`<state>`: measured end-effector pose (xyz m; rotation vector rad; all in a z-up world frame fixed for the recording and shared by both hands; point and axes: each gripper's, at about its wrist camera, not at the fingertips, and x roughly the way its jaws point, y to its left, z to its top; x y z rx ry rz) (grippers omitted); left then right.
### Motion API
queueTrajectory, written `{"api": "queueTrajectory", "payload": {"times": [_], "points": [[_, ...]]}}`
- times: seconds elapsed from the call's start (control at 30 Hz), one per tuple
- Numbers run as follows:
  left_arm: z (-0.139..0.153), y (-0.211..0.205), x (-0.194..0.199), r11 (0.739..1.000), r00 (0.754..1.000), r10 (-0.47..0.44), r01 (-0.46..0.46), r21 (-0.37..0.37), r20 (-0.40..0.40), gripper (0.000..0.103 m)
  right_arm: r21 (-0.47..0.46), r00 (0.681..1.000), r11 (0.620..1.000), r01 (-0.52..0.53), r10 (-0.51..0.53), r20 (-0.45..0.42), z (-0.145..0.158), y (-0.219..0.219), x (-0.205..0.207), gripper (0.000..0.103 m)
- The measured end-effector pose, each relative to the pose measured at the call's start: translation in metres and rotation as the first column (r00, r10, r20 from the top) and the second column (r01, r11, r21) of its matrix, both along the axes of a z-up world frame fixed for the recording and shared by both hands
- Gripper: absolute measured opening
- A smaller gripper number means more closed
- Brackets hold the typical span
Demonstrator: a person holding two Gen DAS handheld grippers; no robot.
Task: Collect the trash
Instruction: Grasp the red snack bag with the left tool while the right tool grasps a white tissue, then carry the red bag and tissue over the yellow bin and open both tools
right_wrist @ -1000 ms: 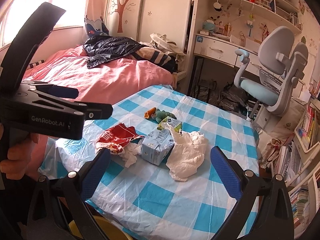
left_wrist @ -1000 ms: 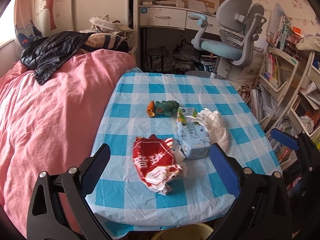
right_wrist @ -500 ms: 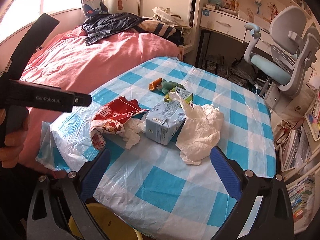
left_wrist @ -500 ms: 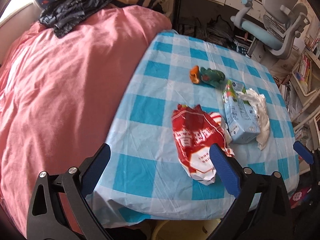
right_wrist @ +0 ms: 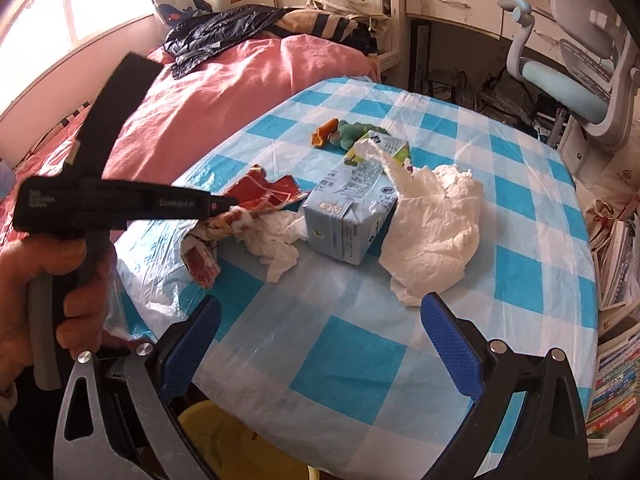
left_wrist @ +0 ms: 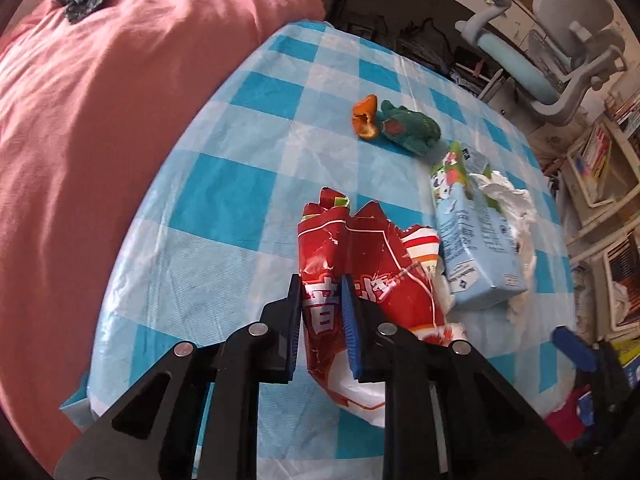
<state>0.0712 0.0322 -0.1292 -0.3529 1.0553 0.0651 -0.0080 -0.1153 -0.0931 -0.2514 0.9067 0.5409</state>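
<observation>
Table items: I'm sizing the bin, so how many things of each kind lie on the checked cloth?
Red snack wrapper, pinched by the left gripper: 1
Blue carton: 1
White crumpled tissue or plastic: 2
Orange peel: 1
Green toy: 1
Total: 6

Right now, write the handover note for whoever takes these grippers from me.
Left hand-held gripper: shut on the red snack bag, which lies at the table's near edge.
Right hand-held gripper: open, empty, over the near edge of the table.
On the table: blue carton, white plastic bag, crumpled tissue, orange peel, green toy.
Yellow bin sits below the edge.
Done: nothing visibly binned. Left: all the trash.
</observation>
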Motion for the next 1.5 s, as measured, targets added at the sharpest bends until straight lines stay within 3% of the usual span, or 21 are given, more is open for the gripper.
{"api": "queueTrajectory", "payload": {"times": [0.1,0.2,0.27,0.47,0.63,0.7,0.77,0.83,1.07,1.2,1.37,1.43,1.5], "points": [[0.023,0.006,-0.006,1.0,0.999,-0.008,0.008,-0.01,0.045,0.01,-0.019,0.999,0.999,-0.04,0.04,-0.017,-0.009,0.013,0.001,0.095],[0.062,0.012,-0.015,0.997,0.991,-0.032,0.023,0.072,0.132,0.01,-0.03,0.996,0.995,-0.094,0.093,-0.007,-0.013,0.027,0.002,0.089],[0.077,0.017,-0.02,0.996,0.985,-0.045,0.031,0.087,0.166,0.01,-0.041,0.992,0.992,-0.123,0.123,0.003,-0.016,0.036,0.003,0.081],[0.088,0.037,-0.023,0.999,0.981,-0.036,0.038,-0.007,0.189,0.01,-0.004,0.99,0.99,-0.139,0.139,0.009,-0.024,0.054,0.025,0.077],[0.094,0.037,-0.025,0.999,0.977,-0.054,0.055,0.004,0.207,0.01,-0.021,0.99,0.99,-0.143,0.143,-0.008,-0.038,0.071,0.042,0.068],[0.094,0.037,-0.025,0.998,0.976,-0.058,0.058,0.003,0.209,0.01,-0.022,0.991,0.991,-0.132,0.132,-0.009,-0.036,0.071,0.044,0.054],[0.097,0.036,-0.024,0.998,0.975,-0.061,0.063,-0.002,0.215,0.01,-0.003,0.992,0.992,-0.125,0.125,-0.026,-0.034,0.066,0.046,0.026],[0.098,0.035,-0.026,0.998,0.973,-0.068,0.07,-0.003,0.222,0.01,0.015,0.991,0.992,-0.127,0.127,-0.041,-0.032,0.06,0.045,0.024],[0.1,0.025,-0.035,0.995,0.965,-0.1,0.099,0.019,0.242,0.01,0.081,0.977,0.976,-0.201,0.206,-0.056,-0.007,0.039,0.002,0.023],[0.088,0.017,-0.048,0.991,0.968,-0.132,0.13,0.024,0.215,0.01,0.106,0.925,0.931,-0.35,0.361,-0.116,0.003,0.034,-0.049,0.023],[0.076,-0.003,-0.08,0.982,0.964,-0.188,0.185,0.036,0.188,0.01,0.063,0.853,0.883,-0.464,0.465,-0.238,-0.025,0.032,-0.111,0.024],[0.066,-0.012,-0.099,0.978,0.965,-0.207,0.202,0.047,0.163,0.01,0.03,0.832,0.87,-0.492,0.48,-0.279,-0.037,0.032,-0.13,0.03],[0.053,-0.019,-0.118,0.975,0.967,-0.221,0.216,0.049,0.13,0.01,0.007,0.821,0.863,-0.504,0.482,-0.304,-0.045,0.028,-0.142,0.046]]}}
